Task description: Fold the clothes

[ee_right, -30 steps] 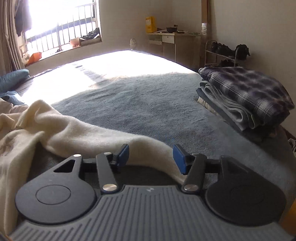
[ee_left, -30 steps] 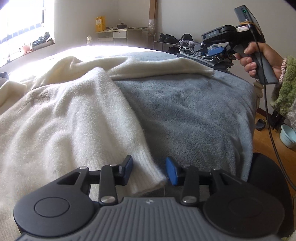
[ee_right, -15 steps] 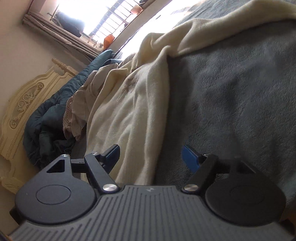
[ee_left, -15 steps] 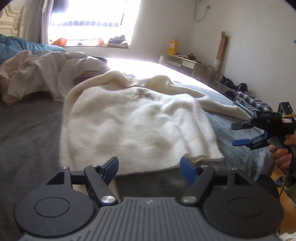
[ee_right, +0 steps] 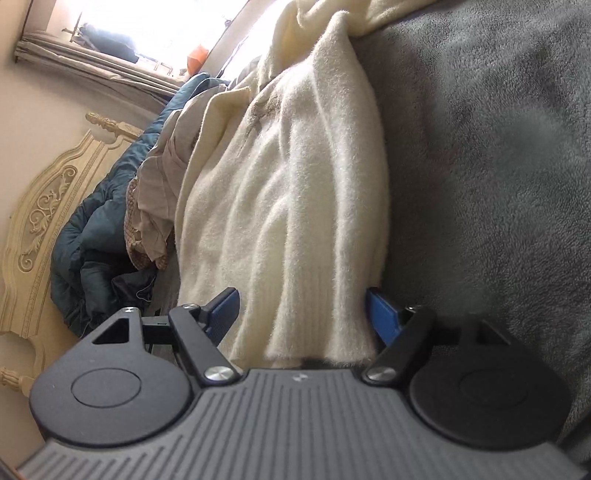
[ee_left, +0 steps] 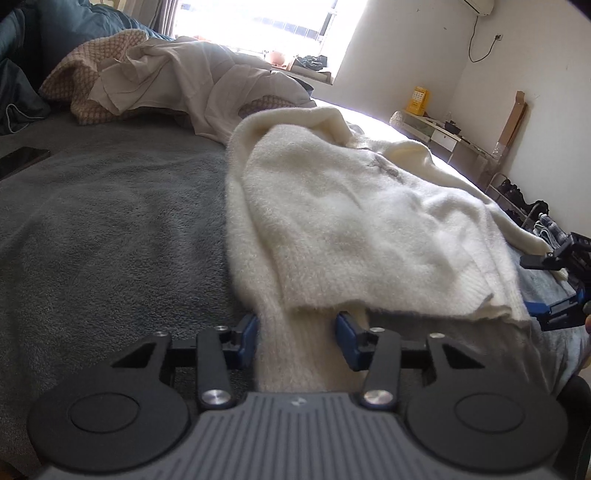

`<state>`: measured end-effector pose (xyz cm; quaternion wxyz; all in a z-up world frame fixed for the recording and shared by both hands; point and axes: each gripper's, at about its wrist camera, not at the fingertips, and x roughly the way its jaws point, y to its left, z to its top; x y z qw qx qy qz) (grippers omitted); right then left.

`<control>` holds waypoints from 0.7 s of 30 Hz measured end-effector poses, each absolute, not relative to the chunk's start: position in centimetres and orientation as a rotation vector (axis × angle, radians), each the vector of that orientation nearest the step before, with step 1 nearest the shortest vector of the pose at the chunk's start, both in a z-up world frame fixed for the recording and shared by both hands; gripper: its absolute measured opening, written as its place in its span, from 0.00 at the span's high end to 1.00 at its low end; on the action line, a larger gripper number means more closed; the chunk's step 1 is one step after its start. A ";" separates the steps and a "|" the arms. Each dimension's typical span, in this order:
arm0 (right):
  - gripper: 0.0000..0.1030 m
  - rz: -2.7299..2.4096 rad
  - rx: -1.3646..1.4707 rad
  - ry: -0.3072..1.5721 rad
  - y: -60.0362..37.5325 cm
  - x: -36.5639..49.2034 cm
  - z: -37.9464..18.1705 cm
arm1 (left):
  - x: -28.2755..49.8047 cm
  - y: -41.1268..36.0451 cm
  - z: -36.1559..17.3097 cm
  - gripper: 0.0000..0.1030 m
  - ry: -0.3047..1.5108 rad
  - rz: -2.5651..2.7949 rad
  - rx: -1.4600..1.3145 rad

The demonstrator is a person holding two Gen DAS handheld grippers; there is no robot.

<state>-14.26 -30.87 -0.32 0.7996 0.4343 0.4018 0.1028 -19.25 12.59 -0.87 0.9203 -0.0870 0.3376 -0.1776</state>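
A bedroom in daylight: a wide bed under a grey fleece blanket [ee_left: 110, 221] fills both views, with a bright window [ee_left: 266, 18] beyond it and a carved cream headboard [ee_right: 48, 206] at the head. A rumpled dark teal duvet [ee_right: 96, 236] lies by the headboard, and beside it a loose heap of beige clothes [ee_left: 166, 81] waits unfolded.

The cream sweater [ee_left: 351, 221] lies spread on the blanket near the bed's front edge, fuzzy and soft, with a small dark motif on the chest and ribbed knit at hem and cuffs. One sleeve lies along the body on the left side, though I cannot tell whether that is a deliberate fold. By my reading the folding is at an early stage: the body is still at full length, and the heap has not been touched.

The left gripper [ee_left: 295, 336] has the ribbed cuff of the sleeve between its blue pads; its jaws are closing, one pad against the knit, the other seemingly just short of it. The right gripper [ee_right: 303, 314] stands spread wide, the ribbed hem lying between its pads, not yet pinched.
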 end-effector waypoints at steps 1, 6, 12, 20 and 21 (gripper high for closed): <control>0.27 0.214 0.943 0.866 -30.9 -14.2 -0.5 | -19.3 12.8 -0.8 0.84 0.685 -0.369 -0.197; 0.27 0.185 0.986 0.871 -31.5 -14.5 -1.0 | -19.6 15.9 1.9 0.90 0.589 -0.374 -0.309; 0.27 0.163 0.986 0.873 -32.0 -14.7 -0.8 | -18.2 21.3 8.0 0.90 0.418 -0.235 -0.228; 0.27 0.147 0.988 0.878 -32.8 -15.0 -1.3 | -13.9 26.8 7.0 0.74 0.489 0.103 -0.147; 0.27 0.146 0.987 0.879 -32.8 -15.0 -1.4 | -14.6 26.9 6.7 0.67 0.495 0.054 -0.199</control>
